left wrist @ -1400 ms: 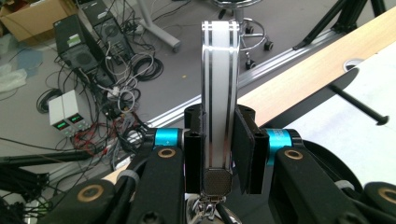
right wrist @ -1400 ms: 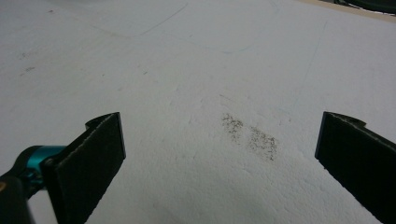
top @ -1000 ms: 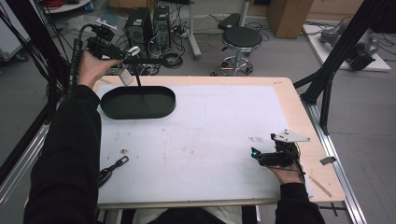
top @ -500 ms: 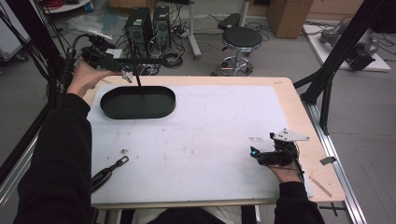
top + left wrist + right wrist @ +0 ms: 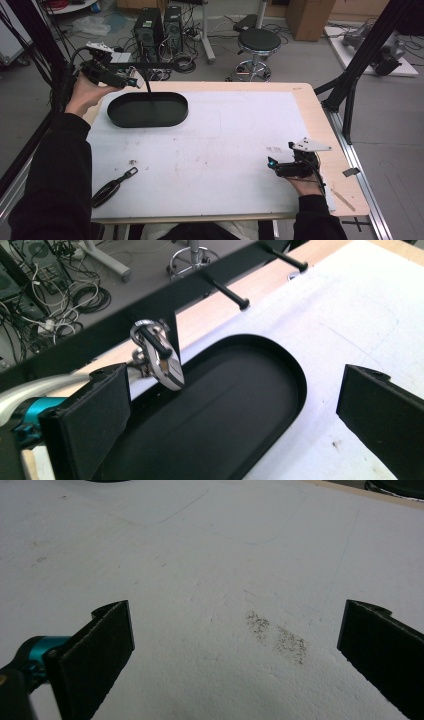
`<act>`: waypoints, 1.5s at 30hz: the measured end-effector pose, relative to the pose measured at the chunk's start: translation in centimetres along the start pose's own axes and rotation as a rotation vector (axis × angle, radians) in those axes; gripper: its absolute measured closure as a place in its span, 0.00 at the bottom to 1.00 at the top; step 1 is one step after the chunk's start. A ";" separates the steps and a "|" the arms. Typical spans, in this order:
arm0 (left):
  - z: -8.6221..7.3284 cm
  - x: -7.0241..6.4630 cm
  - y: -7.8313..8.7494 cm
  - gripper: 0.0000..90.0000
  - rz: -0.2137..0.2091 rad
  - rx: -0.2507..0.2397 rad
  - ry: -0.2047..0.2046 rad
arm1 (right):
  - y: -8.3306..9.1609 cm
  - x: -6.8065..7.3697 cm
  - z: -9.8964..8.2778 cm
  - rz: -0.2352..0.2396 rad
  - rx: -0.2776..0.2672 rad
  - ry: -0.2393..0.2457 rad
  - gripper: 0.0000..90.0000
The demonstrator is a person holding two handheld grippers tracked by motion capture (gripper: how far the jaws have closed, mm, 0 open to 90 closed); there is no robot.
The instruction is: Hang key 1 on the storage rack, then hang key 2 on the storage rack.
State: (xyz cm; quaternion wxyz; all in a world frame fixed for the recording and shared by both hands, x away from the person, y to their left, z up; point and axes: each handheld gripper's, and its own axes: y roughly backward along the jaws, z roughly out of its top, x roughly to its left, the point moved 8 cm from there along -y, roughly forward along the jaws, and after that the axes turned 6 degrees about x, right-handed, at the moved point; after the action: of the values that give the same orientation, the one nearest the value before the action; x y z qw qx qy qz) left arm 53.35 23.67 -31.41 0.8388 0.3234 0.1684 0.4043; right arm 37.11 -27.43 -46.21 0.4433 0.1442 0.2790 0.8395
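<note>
In the high view the left gripper (image 5: 131,81) is held up off the table at about 10 o'clock, just past the far-left corner, above the rim of a black oval tray (image 5: 148,109). A thin black rack (image 5: 150,65) with a post dropping into the tray stands beside it. The right gripper (image 5: 274,165) rests low on the white table sheet (image 5: 225,145) at about 4 o'clock, well apart from the tray. A black carabiner strap (image 5: 112,186) lies on the sheet near 7 o'clock.

In the left gripper view the jaws stand wide apart and hold nothing; the tray (image 5: 210,410) lies between and below them. A silver carabiner (image 5: 160,357) hangs on the rack's bar (image 5: 150,315) at 11 o'clock, just above the tray's far rim, with black pegs (image 5: 230,294) sticking out along the bar toward 1 o'clock.

In the right gripper view the jaws are spread wide with nothing between them but the bare white sheet (image 5: 200,555), which carries a dark smudge (image 5: 277,635) toward 4 o'clock
</note>
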 end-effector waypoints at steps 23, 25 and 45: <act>-3.7 -2.8 0.9 0.02 -0.033 0.030 -0.056 | -0.1 0.1 0.1 0.000 0.000 0.001 0.01; -4.1 -3.1 0.9 0.02 -0.030 0.045 -0.062 | -0.1 0.1 0.2 -0.002 -0.004 0.003 0.01; -8.6 -6.1 0.8 0.02 -0.013 0.080 -0.094 | 0.0 0.1 0.2 0.000 -0.007 0.003 0.01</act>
State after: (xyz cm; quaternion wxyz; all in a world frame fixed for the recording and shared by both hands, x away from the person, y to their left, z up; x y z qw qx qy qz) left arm 44.47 22.75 -37.09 0.8347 0.3743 0.1468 0.3763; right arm 37.19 -27.30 -46.02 0.4433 0.1413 0.2769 0.8408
